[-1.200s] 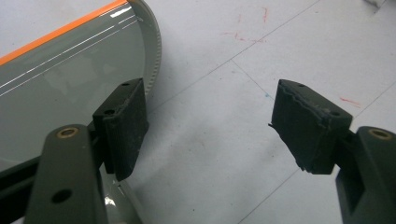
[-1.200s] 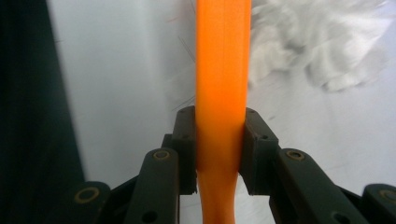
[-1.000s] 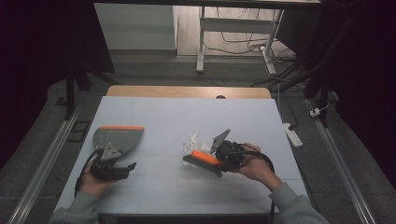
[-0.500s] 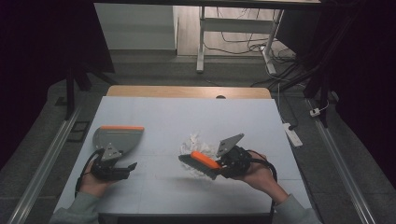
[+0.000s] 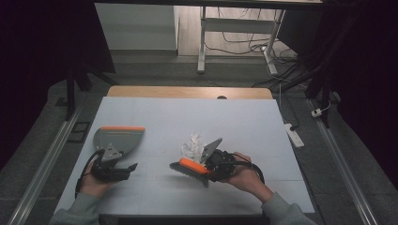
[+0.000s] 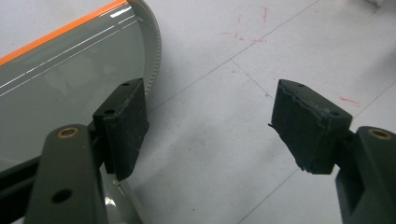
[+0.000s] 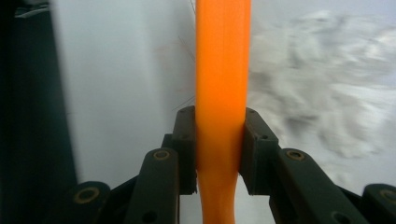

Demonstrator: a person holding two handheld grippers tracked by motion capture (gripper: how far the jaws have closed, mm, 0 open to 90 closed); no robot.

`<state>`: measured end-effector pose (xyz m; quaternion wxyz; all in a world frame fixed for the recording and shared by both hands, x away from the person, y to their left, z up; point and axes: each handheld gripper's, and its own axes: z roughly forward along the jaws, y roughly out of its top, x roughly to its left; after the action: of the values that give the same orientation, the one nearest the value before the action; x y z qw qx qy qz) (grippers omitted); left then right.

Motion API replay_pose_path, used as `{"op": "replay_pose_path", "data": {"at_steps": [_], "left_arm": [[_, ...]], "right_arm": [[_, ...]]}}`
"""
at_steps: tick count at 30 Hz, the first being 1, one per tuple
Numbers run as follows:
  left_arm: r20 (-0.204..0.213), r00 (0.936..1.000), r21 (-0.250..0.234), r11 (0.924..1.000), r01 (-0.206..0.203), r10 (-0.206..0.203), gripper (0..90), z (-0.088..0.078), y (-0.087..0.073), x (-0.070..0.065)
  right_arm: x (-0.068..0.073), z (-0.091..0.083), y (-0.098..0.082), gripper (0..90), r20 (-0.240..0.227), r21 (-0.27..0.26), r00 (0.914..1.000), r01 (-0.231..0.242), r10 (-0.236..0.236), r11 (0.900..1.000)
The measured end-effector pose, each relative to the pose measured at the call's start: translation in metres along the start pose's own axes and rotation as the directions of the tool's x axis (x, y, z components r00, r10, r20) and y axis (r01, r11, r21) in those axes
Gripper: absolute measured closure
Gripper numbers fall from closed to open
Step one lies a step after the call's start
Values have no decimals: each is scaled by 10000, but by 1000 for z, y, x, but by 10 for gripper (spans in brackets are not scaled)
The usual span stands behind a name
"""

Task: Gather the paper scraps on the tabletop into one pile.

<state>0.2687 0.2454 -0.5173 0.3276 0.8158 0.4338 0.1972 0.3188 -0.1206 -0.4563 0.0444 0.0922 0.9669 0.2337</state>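
Note:
A grey dustpan with an orange front edge lies at the left of the white table. My left gripper rests just behind it, open. In the left gripper view the dustpan lies at the left under one jaw, and bare table shows in the gap of the left gripper. My right gripper is shut on the orange handle of a small brush, with its dark bristles low over the table. In the right gripper view the pads of the right gripper clamp the handle. Crumpled white scraps lie just beyond the brush.
The scraps look blurred at the right of the right gripper view. A wooden strip edges the table's far side. Metal rails run along both sides, and a power strip lies off the right edge.
My right hand has carried the brush to the left and a little nearer the front edge, beside the scraps. The left hand and the dustpan have stayed put.

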Motion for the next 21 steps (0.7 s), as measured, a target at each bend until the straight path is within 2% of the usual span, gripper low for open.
{"op": "replay_pose_path", "data": {"at_steps": [5, 8, 10, 13, 15, 17, 19, 21], "left_arm": [[-11, 10000, 3, 10000, 26, -26, 282, 0, 0, 0], [-25, 10000, 3, 10000, 38, -38, 282, 0, 0, 0], [-2, 10000, 10, 10000, 45, -45, 282, 0, -1, 1], [-10, 10000, 6, 10000, 23, -23, 282, 0, 0, 1], [-3, 10000, 6, 10000, -3, 3, 282, 0, 0, 0], [-4, 10000, 3, 10000, -3, 3, 282, 0, 0, 0], [7, 10000, -12, 10000, 14, -14, 282, 0, 0, 0], [1, 10000, -12, 10000, 20, -20, 282, -1, 0, 0]], "right_arm": [[-18, 0, 1, 709, 450, -295, 9978, -478, 491, 9984], [-24, -5, 0, 709, 647, -766, 9953, -669, 719, 9948], [-25, -14, -2, 709, 639, -1226, 9929, -916, 999, 9882], [-26, -30, -8, 709, 729, -1973, 9870, -1266, 1433, 9721], [-27, -41, -14, 709, 1021, -2183, 9748, -1727, 1985, 9605], [-31, -50, -23, 709, 1241, -2411, 9570, -2273, 2623, 9435], [-34, -53, -31, 709, 1412, -2401, 9399, -2722, 3109, 9318], [-37, -54, -40, 709, 1761, -2157, 9171, -3187, 3578, 9230]]}}
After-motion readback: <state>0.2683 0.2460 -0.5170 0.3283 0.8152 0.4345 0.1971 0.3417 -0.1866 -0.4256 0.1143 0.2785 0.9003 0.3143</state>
